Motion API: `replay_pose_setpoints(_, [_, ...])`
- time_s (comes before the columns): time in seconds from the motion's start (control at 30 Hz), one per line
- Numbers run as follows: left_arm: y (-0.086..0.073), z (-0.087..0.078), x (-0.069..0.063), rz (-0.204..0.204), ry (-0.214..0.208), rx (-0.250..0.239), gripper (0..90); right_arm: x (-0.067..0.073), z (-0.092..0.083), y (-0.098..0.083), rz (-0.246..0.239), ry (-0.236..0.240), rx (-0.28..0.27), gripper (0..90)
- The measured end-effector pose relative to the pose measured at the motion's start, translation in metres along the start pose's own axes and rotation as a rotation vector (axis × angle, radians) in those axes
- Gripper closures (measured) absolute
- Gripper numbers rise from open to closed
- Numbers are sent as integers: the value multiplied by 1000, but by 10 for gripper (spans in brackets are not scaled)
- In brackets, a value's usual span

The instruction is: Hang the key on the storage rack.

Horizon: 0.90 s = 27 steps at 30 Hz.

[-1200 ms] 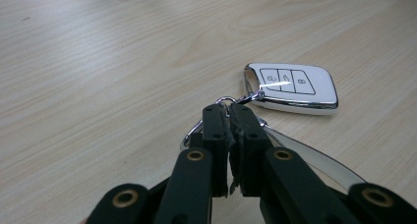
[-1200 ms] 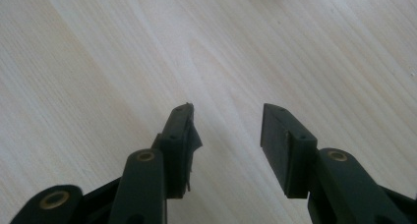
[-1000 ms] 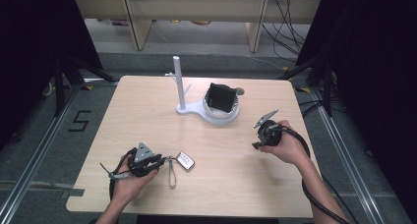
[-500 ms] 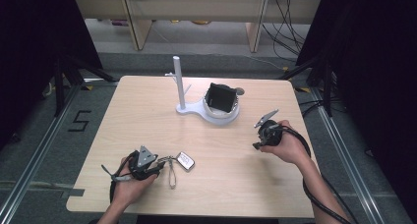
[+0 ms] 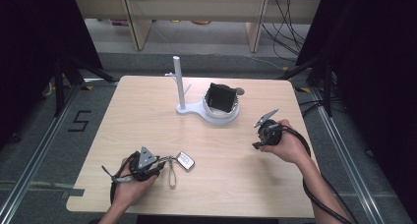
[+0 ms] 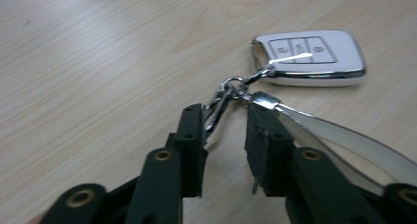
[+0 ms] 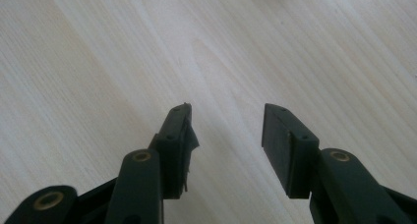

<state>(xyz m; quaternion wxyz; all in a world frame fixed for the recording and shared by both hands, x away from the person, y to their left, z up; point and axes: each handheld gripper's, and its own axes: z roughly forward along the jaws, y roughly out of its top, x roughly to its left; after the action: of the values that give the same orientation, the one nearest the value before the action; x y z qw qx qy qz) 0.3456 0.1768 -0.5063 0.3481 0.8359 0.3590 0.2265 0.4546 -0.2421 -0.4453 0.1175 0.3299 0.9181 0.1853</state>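
- Near the front left of the pale wooden surface [image 5: 147, 121] lies a white car key fob [image 5: 185, 160], flat, buttons up, joined by a small metal clip ring [image 6: 227, 89] to a pale strap loop [image 6: 344, 140].
- Left gripper [image 6: 223, 130] sits just beside the fob, held low in the person's left hand [image 5: 129, 187]; its jaws have just been closing, with the clip ring and the strap's metal end between them, the strap end against one jaw, a gap still showing between the pads.
- Right gripper [image 7: 226, 130] rests well apart at the right side, jaws apart over bare wood.
- Farther back, mid-surface, stands a white stand [image 5: 181, 89] with an upright post, and a black box [image 5: 220, 97] in its round dish.
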Motion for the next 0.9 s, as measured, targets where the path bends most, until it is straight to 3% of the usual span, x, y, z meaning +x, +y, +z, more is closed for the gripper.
replay_pose_setpoints(0.07, [1, -1, -1, -9, -20, 25, 784, 0, 1, 0, -2, -4, 1, 558])
replay_pose_setpoints(0.13, [1, 2, -3, -53, -41, 29, 839, 1, 1, 0, 9, 5, 9, 558])
replay_pose_setpoints(0.2, [1, 5, -4, -94, -38, 35, 879, 1, 1, 0, -8, 0, -2, 558])
replay_pose_setpoints(0.23, [2, 5, -3, -91, -39, 50, 889, 3, 0, 0, 16, 4, 8, 558])
replay_pose_setpoints(0.27, [2, 7, -4, -118, -35, 40, 891, 4, 0, 0, 22, 7, 9, 558])
replay_pose_setpoints(0.5, [2, 12, 3, -128, -25, 90, 895, 2, 0, 1, 1, 2, -1, 557])
replay_pose_setpoints(0.9, [11, 23, 12, -146, -6, 95, 896, 3, 1, 0, 11, 8, 2, 557])
